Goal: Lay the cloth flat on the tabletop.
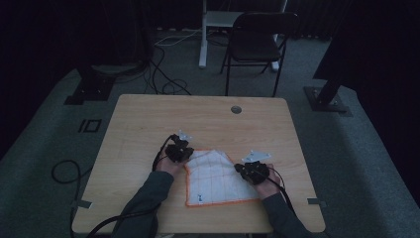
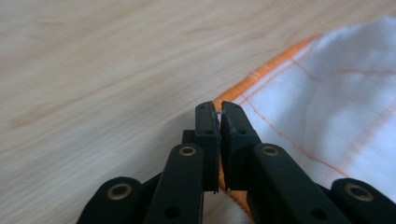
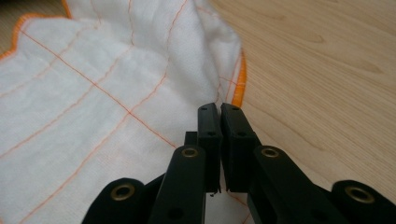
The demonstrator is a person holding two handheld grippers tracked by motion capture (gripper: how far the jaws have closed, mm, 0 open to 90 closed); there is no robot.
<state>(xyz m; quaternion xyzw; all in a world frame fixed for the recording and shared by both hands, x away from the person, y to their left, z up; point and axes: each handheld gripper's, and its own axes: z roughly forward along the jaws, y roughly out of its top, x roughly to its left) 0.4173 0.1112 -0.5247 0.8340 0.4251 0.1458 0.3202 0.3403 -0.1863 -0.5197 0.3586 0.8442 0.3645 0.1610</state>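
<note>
A white cloth (image 1: 218,181) with thin orange grid lines and an orange hem lies on the wooden table (image 1: 198,119), near its front edge. My left gripper (image 1: 186,158) is at the cloth's far left corner. In the left gripper view the jaws are shut (image 2: 220,109) on the hem of the cloth (image 2: 336,107). My right gripper (image 1: 238,169) is at the cloth's right edge. In the right gripper view the jaws are shut (image 3: 219,109), and the cloth (image 3: 93,93) bunches up into folds at their tips.
A round grommet (image 1: 236,109) sits in the table near its far edge. Beyond the table stand a dark chair (image 1: 257,39) and a white desk leg (image 1: 203,34). Cables (image 1: 168,84) lie on the grey floor.
</note>
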